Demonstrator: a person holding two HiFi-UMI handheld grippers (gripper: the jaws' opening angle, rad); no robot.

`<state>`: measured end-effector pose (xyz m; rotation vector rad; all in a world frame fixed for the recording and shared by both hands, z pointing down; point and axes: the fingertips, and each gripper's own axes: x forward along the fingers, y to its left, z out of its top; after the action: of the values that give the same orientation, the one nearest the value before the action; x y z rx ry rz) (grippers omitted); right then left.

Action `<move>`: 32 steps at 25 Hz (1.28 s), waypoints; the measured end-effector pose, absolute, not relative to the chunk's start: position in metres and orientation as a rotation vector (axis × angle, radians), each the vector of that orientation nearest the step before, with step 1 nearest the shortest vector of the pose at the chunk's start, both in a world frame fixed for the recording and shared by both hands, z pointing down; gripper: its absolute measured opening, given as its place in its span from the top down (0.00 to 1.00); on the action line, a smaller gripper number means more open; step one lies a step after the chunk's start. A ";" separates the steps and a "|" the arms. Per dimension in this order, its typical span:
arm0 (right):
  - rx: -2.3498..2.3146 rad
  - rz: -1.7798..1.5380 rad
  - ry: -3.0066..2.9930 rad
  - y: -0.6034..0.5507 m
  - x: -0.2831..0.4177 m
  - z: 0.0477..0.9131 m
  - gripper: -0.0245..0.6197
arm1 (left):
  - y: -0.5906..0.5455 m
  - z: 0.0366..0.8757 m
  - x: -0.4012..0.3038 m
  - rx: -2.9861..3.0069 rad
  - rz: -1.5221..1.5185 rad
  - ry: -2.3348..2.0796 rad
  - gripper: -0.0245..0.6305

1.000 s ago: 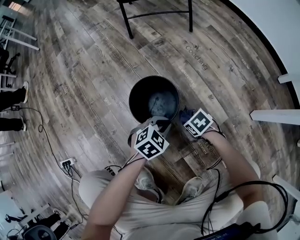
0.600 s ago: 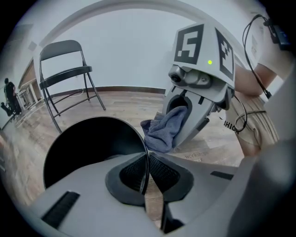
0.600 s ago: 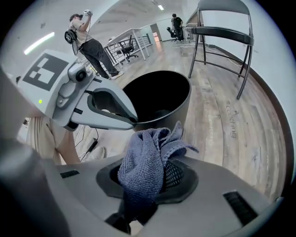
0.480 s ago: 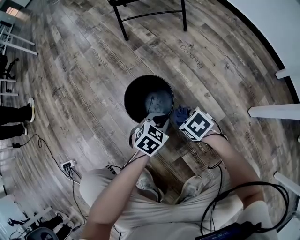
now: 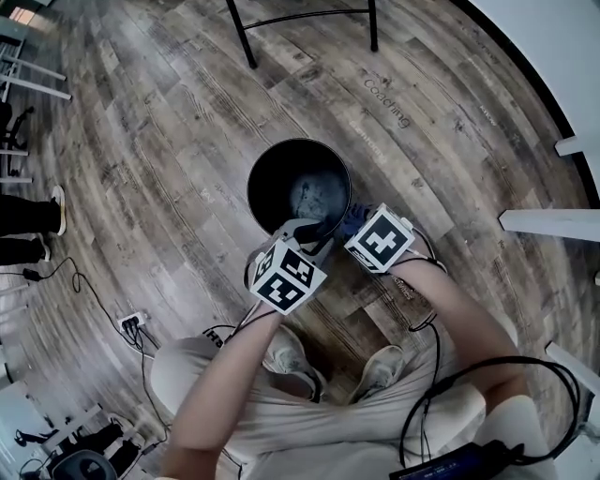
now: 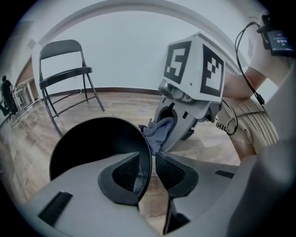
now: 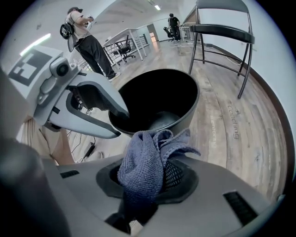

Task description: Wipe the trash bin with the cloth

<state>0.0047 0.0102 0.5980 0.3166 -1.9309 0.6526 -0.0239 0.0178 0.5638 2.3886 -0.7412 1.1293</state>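
The black trash bin (image 5: 292,180) stands on the wooden floor in front of the person's feet. My left gripper (image 6: 148,159) straddles its near rim (image 6: 147,152), one jaw inside the bin and one outside. Its jaws have just been opening; the rim is between them and floor shows in a gap beside the outer pad. My right gripper (image 7: 148,178) is shut on a bunched blue-grey cloth (image 7: 143,164) and hovers just right of the rim. In the head view the cloth (image 5: 354,221) sits between the bin and the right gripper's marker cube.
A black folding chair (image 6: 64,76) stands beyond the bin, its legs (image 5: 302,21) at the top of the head view. A power strip with cables (image 5: 131,325) lies on the floor at left. White furniture legs (image 5: 553,223) jut in at right. People (image 7: 85,34) stand far off.
The right gripper with the cloth has come up a little and edged nearer the bin's rim. The left gripper has stayed at the near rim.
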 end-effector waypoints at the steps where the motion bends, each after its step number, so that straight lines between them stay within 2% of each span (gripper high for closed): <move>1: 0.313 0.651 -1.925 0.011 0.003 0.601 0.79 | 0.021 0.567 -0.024 2.397 1.154 -0.731 0.81; 10: 0.300 0.652 -1.890 0.015 0.000 0.629 0.79 | 0.031 0.586 -0.028 2.390 1.269 -0.674 0.93; 26: 0.346 0.632 -1.877 0.009 -0.004 0.761 0.79 | 0.024 0.585 -0.027 2.375 1.247 -0.665 0.93; 32: 0.283 0.532 -1.861 0.015 -0.005 0.802 0.79 | 0.024 0.584 -0.027 2.387 1.223 -0.657 0.93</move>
<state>-0.0047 0.0153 0.8021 0.2834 -1.8611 0.5317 -0.0268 0.0235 0.5837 2.3865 -0.6574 1.2230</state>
